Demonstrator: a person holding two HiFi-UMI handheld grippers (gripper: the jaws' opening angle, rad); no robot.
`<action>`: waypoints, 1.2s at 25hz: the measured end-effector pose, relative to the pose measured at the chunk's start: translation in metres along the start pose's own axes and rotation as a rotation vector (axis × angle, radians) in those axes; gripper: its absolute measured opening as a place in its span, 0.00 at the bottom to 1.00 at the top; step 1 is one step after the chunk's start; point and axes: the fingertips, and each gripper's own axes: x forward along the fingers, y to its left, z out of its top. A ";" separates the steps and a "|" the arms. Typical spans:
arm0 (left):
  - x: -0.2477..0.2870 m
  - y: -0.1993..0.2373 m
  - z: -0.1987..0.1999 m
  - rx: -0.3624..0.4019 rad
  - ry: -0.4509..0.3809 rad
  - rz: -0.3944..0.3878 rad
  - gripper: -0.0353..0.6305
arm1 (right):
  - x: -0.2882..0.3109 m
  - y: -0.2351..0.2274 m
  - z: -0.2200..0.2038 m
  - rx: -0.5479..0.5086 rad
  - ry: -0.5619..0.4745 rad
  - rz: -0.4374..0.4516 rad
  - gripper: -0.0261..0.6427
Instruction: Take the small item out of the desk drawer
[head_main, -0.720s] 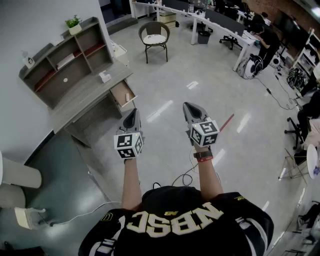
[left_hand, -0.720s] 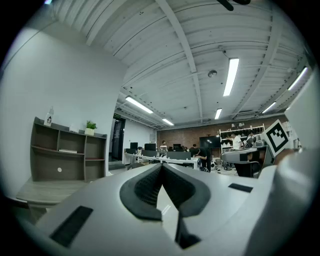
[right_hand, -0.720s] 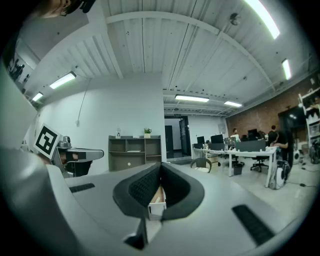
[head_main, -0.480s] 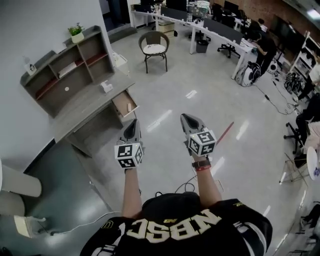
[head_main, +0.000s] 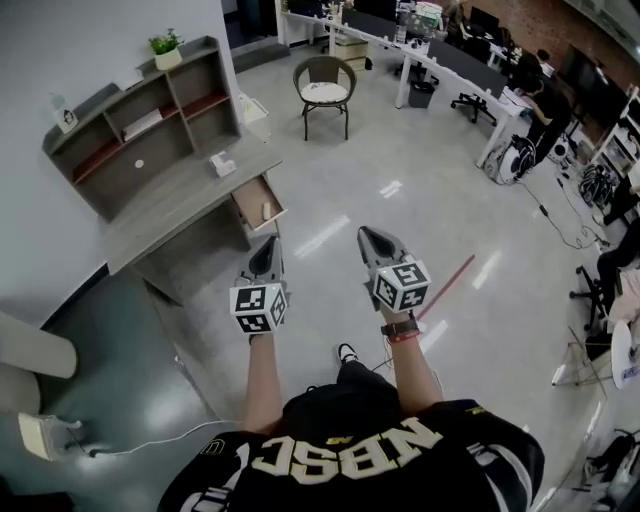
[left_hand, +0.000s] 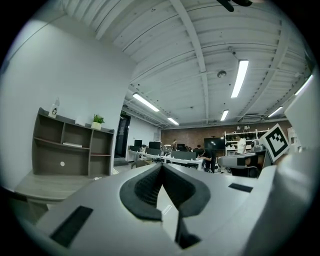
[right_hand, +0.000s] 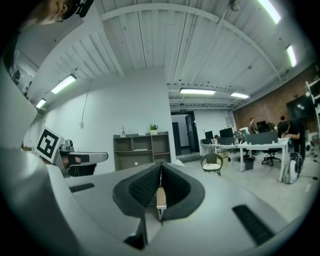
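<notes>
A grey desk (head_main: 170, 205) with a shelf unit (head_main: 140, 125) stands against the left wall. Its wooden drawer (head_main: 258, 203) is pulled open toward the room, and a small pale item (head_main: 266, 210) lies inside. My left gripper (head_main: 268, 242) is held in the air just short of the drawer, shut and empty. My right gripper (head_main: 366, 234) is held level with it further right, also shut and empty. In the left gripper view the gripper (left_hand: 161, 166) points past the shelf unit (left_hand: 70, 150). In the right gripper view the gripper (right_hand: 160, 168) points at the desk's shelf unit (right_hand: 140, 149).
A small white box (head_main: 222, 163) sits on the desk and a plant (head_main: 166, 45) on the shelf top. A round chair (head_main: 324, 88) stands beyond the desk. Long office tables (head_main: 440, 60) with seated people fill the back right. A red strip (head_main: 447, 284) and a cable (head_main: 150, 440) lie on the floor.
The desk and open drawer have shifted slightly right and nearer in the head view. A shoe now shows below the grippers. Both grippers stay shut and keep their spacing.
</notes>
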 end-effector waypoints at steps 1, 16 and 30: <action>0.006 0.007 -0.003 0.000 0.004 0.016 0.07 | 0.012 -0.002 -0.002 0.004 0.004 0.018 0.05; 0.120 0.061 -0.010 -0.009 -0.003 0.246 0.07 | 0.172 -0.035 0.012 0.006 0.036 0.335 0.06; 0.096 0.130 -0.046 -0.036 0.074 0.451 0.07 | 0.240 0.018 -0.044 0.052 0.182 0.507 0.07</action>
